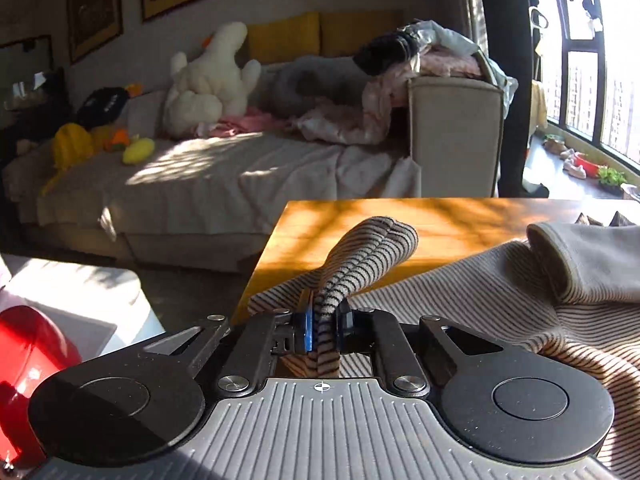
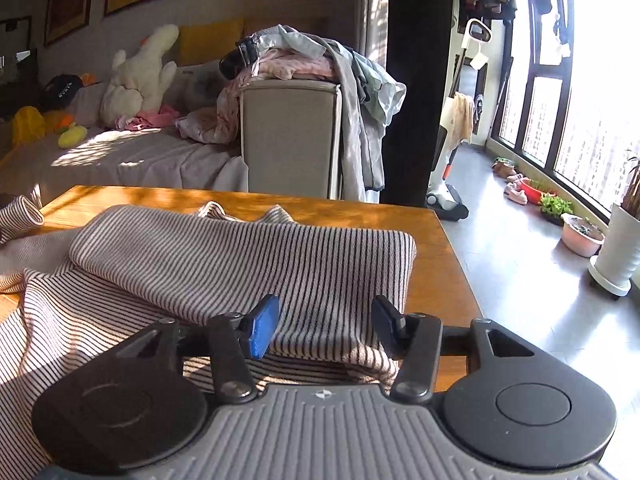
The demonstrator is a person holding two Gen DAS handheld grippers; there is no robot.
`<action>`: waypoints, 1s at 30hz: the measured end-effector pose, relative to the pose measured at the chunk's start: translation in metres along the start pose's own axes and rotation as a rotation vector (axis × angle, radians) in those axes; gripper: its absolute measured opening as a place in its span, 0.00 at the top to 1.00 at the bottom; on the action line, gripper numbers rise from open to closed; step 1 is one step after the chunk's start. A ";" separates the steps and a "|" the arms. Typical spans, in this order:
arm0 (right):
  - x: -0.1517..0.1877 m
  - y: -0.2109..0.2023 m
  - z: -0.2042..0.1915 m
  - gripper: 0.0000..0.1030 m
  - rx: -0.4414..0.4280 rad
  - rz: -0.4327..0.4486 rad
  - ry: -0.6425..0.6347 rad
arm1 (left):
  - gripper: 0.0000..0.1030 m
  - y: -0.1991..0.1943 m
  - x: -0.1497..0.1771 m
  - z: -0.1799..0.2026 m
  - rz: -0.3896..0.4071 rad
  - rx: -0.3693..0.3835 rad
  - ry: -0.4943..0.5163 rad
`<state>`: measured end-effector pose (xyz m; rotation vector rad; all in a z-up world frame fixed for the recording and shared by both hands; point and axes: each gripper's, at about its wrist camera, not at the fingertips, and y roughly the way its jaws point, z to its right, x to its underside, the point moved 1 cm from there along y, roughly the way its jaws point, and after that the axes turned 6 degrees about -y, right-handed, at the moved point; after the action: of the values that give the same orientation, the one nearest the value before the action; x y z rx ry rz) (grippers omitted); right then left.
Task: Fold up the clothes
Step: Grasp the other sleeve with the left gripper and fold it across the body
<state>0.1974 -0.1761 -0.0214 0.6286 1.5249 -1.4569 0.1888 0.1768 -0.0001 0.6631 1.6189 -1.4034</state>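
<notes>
A beige garment with thin dark stripes [image 1: 460, 292] lies spread on the wooden table [image 1: 340, 220]. My left gripper [image 1: 325, 326] is shut on one striped sleeve [image 1: 372, 252], which rises from between the pads and ends in a cuff over the table. In the right wrist view the other sleeve [image 2: 256, 256] lies folded across the garment's body [image 2: 60, 320]. My right gripper [image 2: 326, 326] stands open just above the striped cloth, its pads apart and pressing nothing. A plain grey cuffed piece [image 1: 592, 264] rests on the garment at the right.
Beyond the table stands a sofa [image 1: 224, 176] with a white plush goose [image 1: 208, 80], yellow toys and piled clothes [image 2: 304, 56]. A dark pillar [image 2: 416, 80], plant pots [image 2: 582, 236] and windows are on the right. A red object [image 1: 28, 360] sits low at the left.
</notes>
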 end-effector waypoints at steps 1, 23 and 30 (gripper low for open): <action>-0.009 -0.008 -0.003 0.50 -0.047 0.023 0.017 | 0.90 -0.008 -0.002 0.008 0.020 0.038 0.007; -0.086 0.017 -0.073 0.92 -0.628 -0.064 0.335 | 0.87 -0.061 -0.002 0.090 0.084 0.356 0.095; -0.121 -0.017 -0.031 0.93 -0.449 0.110 0.199 | 0.48 -0.061 -0.010 0.081 0.088 0.411 0.015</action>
<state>0.2308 -0.1227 0.0880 0.5836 1.8651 -0.9437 0.1645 0.0863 0.0403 0.9698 1.3016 -1.6849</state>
